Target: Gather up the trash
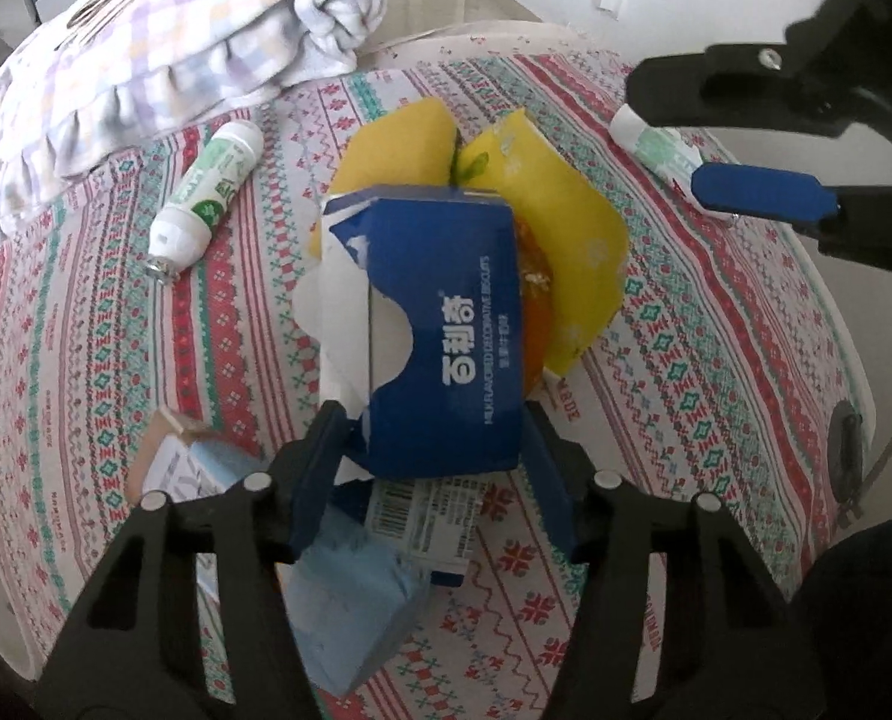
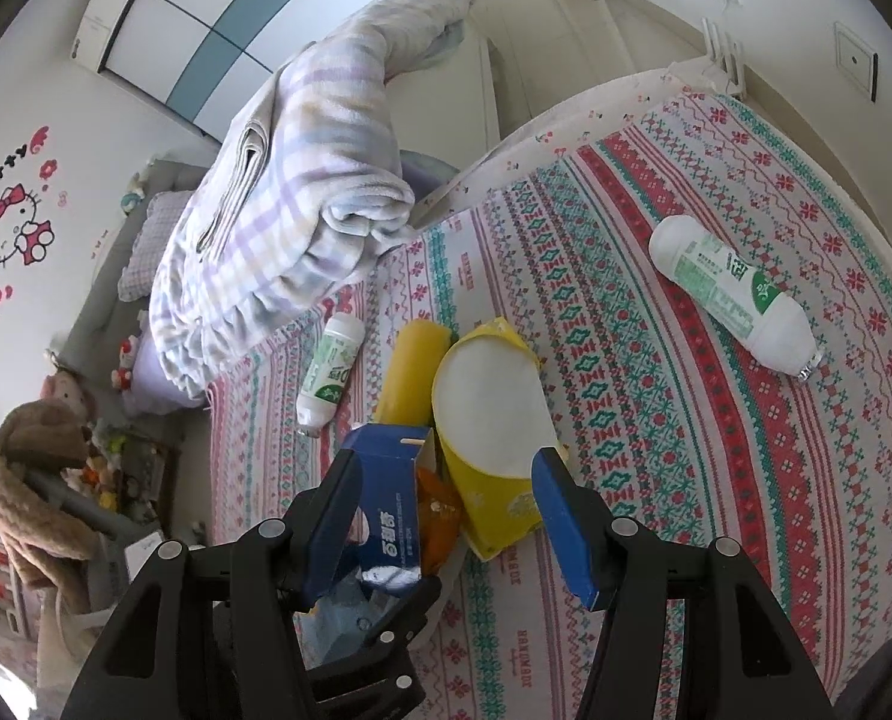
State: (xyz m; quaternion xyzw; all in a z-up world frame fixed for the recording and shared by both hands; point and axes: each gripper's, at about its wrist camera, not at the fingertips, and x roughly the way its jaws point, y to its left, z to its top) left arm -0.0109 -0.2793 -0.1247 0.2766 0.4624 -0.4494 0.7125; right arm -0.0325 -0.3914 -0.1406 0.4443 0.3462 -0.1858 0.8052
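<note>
Left wrist: left gripper (image 1: 431, 456) clamped on blue box (image 1: 440, 324), yellow wrapper (image 1: 565, 228) behind, bottles (image 1: 206, 198) flanking, right gripper (image 2: 446, 516) open overhead.

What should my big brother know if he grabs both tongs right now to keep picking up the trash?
Left tongs: shut on the torn blue cardboard biscuit box, held above the bed.
Right tongs: open, empty, hovering over the pile.
On the patterned bedsheet: the yellow paper wrapper, an orange plastic wrapper, a pale blue tissue pack, and two white-and-green plastic bottles, one each side.
Done: only the box is lifted.
Left: everything else; no trash bin is visible.
</note>
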